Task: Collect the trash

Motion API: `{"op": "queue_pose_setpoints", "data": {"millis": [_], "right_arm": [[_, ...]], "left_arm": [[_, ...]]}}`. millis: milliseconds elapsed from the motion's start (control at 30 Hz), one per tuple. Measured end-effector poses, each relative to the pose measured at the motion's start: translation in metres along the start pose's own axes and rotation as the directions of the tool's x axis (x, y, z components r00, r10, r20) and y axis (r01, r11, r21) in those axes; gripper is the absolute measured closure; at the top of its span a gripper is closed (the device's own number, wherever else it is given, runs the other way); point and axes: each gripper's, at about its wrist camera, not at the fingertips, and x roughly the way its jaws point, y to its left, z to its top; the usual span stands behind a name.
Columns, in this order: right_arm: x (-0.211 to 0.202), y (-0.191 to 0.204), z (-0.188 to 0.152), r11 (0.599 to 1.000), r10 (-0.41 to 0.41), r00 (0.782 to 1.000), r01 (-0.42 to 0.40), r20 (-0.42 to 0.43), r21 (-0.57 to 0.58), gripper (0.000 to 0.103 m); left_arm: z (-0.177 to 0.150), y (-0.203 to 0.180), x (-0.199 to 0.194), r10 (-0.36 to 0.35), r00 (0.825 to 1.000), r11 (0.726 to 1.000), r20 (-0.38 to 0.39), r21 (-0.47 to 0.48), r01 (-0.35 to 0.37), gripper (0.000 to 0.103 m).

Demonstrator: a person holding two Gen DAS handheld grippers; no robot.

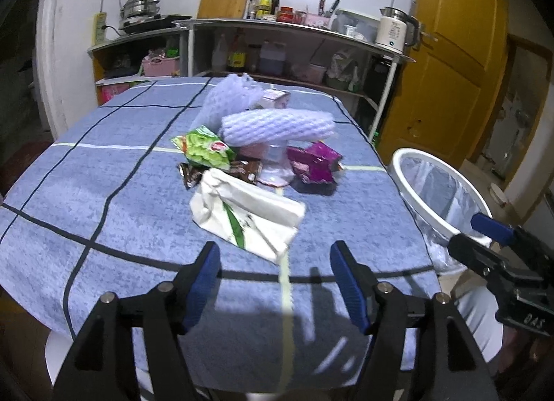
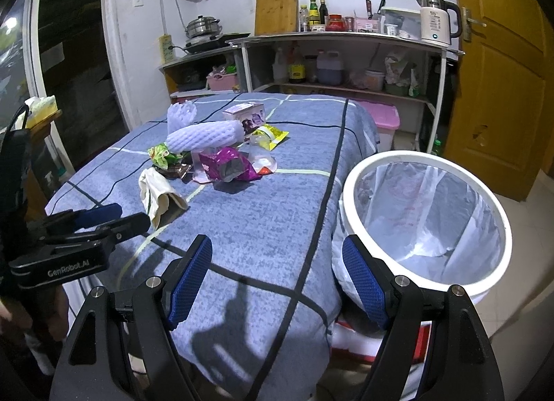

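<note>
A heap of trash lies mid-table on the blue checked cloth (image 1: 104, 172): a crumpled white wrapper (image 1: 249, 210) nearest, a green snack bag (image 1: 204, 150), a purple bag (image 1: 313, 160), a lilac foam net sleeve (image 1: 277, 126), a brown wrapper (image 1: 188, 174) and a small box (image 1: 275, 98). My left gripper (image 1: 275, 252) is open and empty, its tips just short of the white wrapper. My right gripper (image 2: 277, 242) is open and empty over the table's near right corner, beside the white-rimmed lined bin (image 2: 408, 156). The heap (image 2: 226, 164) lies farther back in the right wrist view.
The bin (image 1: 420, 210) stands off the table's right edge. Behind the table, shelves (image 2: 346, 37) carry a kettle (image 2: 436, 22), bottles and a pot. A yellow door (image 2: 502, 72) is at right, and a pink box (image 2: 382, 120) sits on the floor.
</note>
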Motion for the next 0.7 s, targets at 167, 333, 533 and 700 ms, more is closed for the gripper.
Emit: {"op": "queue_pose_setpoints", "data": {"millis": [167,333,533,700], "right_arm": [[0.008,0.002,0.005,1.0,0.012,1.0,-0.012,-0.007,-0.013,0.025],[0.018,0.004,0.013,0.999,0.02,1.0,-0.021,-0.012,-0.025,0.025],[0.029,0.009,0.022,0.999,0.031,0.999,-0.031,-0.015,-0.04,0.025],[0.038,0.01,0.031,0.998,0.037,0.999,-0.037,-0.014,-0.044,0.025]], "left_arm": [[0.008,0.004,0.012,0.007,1.0,1.0,-0.002,-0.03,-0.007,0.03],[0.012,0.004,0.028,0.017,1.0,0.999,-0.026,-0.036,-0.018,0.03],[0.019,0.004,0.034,-0.011,0.999,0.997,-0.039,-0.072,0.009,0.029],[0.026,0.012,0.044,-0.002,0.999,0.991,-0.054,-0.132,-0.005,0.026]]}}
